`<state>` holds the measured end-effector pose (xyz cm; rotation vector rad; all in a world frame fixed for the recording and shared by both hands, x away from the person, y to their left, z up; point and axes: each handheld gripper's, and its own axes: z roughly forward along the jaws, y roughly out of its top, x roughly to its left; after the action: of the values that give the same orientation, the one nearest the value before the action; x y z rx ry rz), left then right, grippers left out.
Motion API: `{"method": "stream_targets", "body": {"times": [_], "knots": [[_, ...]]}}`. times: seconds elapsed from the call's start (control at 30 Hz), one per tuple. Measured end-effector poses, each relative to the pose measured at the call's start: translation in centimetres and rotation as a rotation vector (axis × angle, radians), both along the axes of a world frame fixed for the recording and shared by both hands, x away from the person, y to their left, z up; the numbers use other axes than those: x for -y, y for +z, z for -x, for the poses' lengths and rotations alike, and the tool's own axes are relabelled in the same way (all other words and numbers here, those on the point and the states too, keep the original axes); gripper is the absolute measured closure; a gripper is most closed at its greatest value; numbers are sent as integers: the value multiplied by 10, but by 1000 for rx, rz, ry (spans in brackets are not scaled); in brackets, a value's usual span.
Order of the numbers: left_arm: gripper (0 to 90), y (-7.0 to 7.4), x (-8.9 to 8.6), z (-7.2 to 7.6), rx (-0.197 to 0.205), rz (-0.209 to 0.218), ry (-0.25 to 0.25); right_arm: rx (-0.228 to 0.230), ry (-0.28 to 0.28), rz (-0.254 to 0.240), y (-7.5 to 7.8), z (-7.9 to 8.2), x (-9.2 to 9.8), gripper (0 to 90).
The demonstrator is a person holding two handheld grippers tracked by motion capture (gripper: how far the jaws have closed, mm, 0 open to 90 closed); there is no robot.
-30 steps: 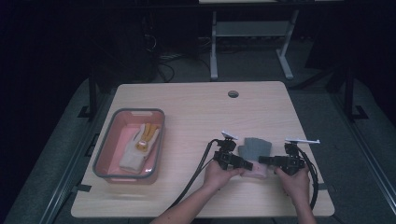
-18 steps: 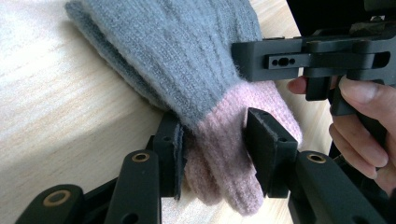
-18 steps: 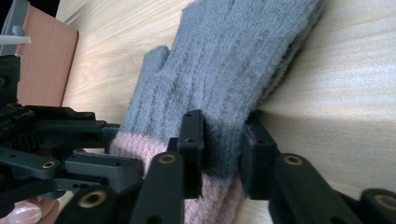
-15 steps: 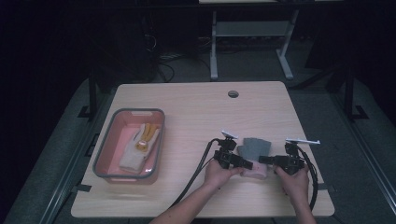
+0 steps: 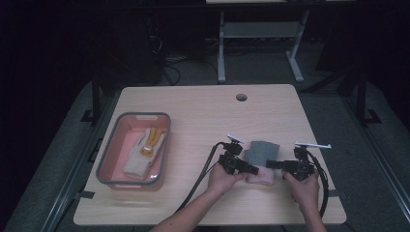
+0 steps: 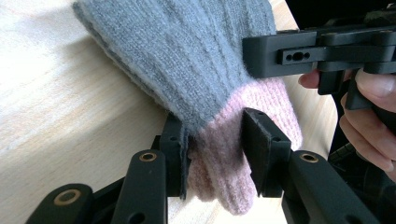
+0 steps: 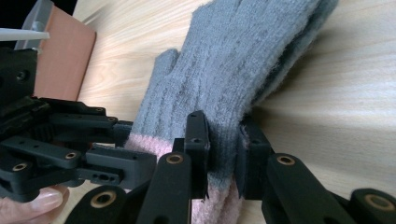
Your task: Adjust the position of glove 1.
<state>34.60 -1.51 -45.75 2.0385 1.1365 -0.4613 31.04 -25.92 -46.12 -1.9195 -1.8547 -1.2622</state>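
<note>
The glove's fingertips are cut off by the top edge in the left gripper view, and its pink cuff is half hidden between the tools from above.

Two handheld grippers, left gripper and right gripper, matt black, with flat square-ended jaws, brass-ringed pivots on the linkage arms, a pale flat plate on top, a black cable looping back; forearms bare, no sleeves
</note>
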Motion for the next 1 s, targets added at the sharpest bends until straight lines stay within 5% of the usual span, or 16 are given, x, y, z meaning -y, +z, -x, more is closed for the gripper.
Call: {"method": "stream_targets", "body": {"times": [1.0], "knots": [[638, 25, -47, 16, 67, 60, 0, 93, 90, -25, 27, 8, -34, 773]]}}
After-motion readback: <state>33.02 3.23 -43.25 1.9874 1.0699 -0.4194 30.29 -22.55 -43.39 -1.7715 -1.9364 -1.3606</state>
